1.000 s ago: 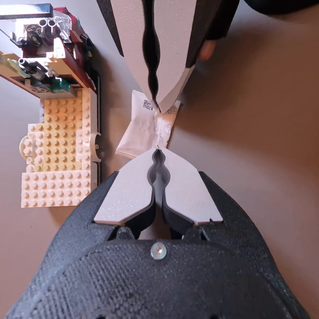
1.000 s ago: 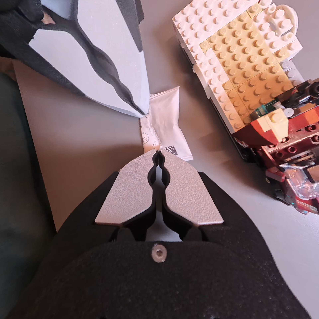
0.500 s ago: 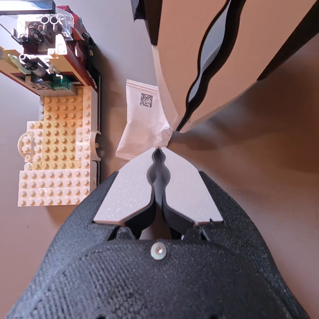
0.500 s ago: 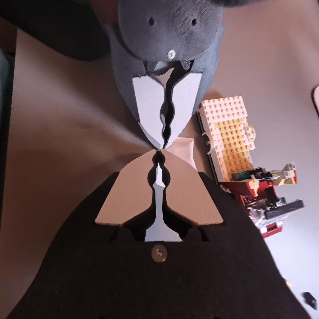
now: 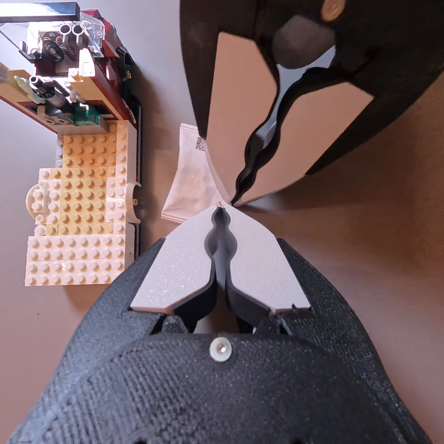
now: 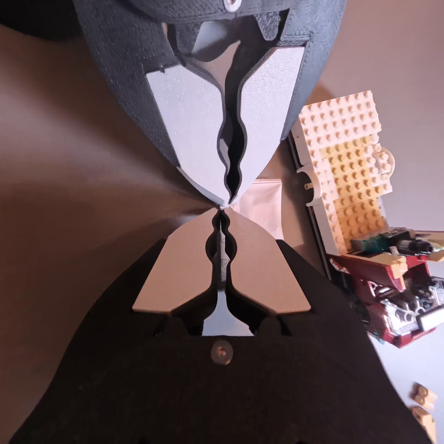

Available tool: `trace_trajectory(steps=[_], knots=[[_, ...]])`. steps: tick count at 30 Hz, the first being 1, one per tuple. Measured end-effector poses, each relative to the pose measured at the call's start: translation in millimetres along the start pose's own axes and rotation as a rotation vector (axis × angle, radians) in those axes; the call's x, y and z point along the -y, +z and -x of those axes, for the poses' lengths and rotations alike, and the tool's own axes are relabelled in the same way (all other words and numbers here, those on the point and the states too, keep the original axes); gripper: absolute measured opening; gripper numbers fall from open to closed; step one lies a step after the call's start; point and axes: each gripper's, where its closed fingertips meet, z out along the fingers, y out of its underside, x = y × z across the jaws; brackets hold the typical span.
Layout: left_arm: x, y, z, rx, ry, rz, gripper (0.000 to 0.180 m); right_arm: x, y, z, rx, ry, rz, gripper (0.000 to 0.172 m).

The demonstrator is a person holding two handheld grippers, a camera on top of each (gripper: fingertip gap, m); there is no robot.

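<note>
White paper makes up the small sealed bag (image 5: 192, 182) at the centre of both views, lying over a grey-brown tabletop (image 5: 348, 240) with a printed square code near its upper edge. In the left wrist view the left gripper (image 5: 221, 208) reaches up from the bottom of the frame, its pale fingers (image 5: 192, 252) drawn together with the tips pinched on the bag's right-hand corner. The right gripper (image 5: 234, 203) comes down from the upper right of that frame, its fingers likewise closed, and its tips clamp the same corner of the bag just beside the left pair, so the two sets of tips nearly touch. The right wrist view shows the same meeting from the other side: the right gripper (image 6: 220, 211) rises from the bottom, a thin strip of the white paper visible in the slot between its fingers, and the left gripper (image 6: 228, 200) hangs from the top, with the bag (image 6: 262, 204) spreading out to the right of the tips. A partly built brick model (image 5: 79, 192) of cream, tan and dark red pieces sits at the left of the left wrist view, near the bag but apart from it. Two loose tan bricks (image 6: 422, 394) lie at the lower right of the right wrist view.
</note>
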Motion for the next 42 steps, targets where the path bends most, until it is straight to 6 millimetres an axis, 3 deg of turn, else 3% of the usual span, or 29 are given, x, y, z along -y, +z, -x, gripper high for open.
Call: trace_trajectory(steps=[8,18,27,33,42], knots=[[-1.4,-1.8,-0.5,-0.006,0.041,-0.025,0.000,-2.5,1.9,-1.2,0.143,0.162,-0.004,0.001],[-3.6,-3.5,-1.2,0.018,0.141,-0.044,0.001,-4.3,1.0,-1.0,0.223,0.222,-0.001,0.001],[-4.2,-3.6,-1.4,0.006,0.151,-0.041,0.002,-21.3,-10.0,-4.4,0.267,0.264,0.009,0.001],[-4.1,-3.5,-1.5,0.004,0.145,-0.041,0.002,-37.5,-19.6,-10.9,0.242,0.249,0.013,0.001],[-4.0,-4.1,-1.8,0.002,0.133,-0.047,0.001,-38.4,-20.6,-11.2,0.172,0.124,-0.030,0.001]])
